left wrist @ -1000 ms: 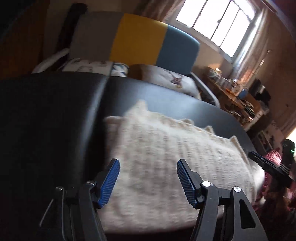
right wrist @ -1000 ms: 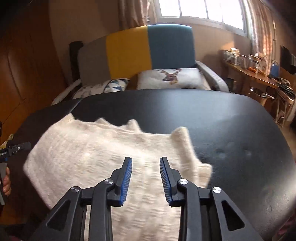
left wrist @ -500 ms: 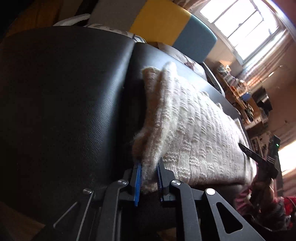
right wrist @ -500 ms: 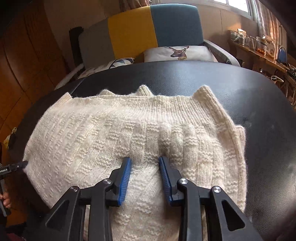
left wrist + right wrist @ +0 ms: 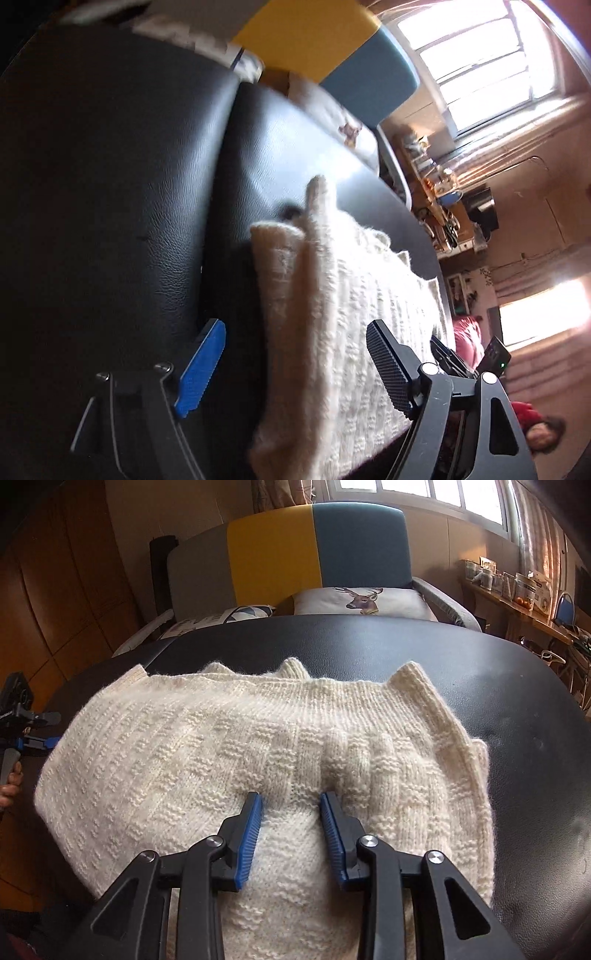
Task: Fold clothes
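Observation:
A cream knitted sweater [image 5: 258, 746] lies folded on the black padded table [image 5: 517, 709]. My right gripper [image 5: 291, 830] rests on the sweater's near middle. Its jaws stand partly apart, the knit bulges between them, and wrinkles fan out from the fingertips. In the left wrist view my left gripper [image 5: 295, 369] is open at the sweater's [image 5: 354, 302] left end. Its fingers straddle the folded edge, which stands up in a ridge and touches neither pad. The left gripper [image 5: 37, 731] also shows at the left edge of the right wrist view, held by a hand.
Behind the table stands a grey, yellow and blue sofa [image 5: 314, 554] with a deer cushion [image 5: 362, 600]. A cluttered wooden shelf [image 5: 517, 587] runs along the right wall under the window. Bare black table surface [image 5: 110, 184] lies left of the sweater.
Half a second ago my left gripper was shut on the sweater's left edge; it has since opened and let go. The right gripper has stayed pressed on the sweater.

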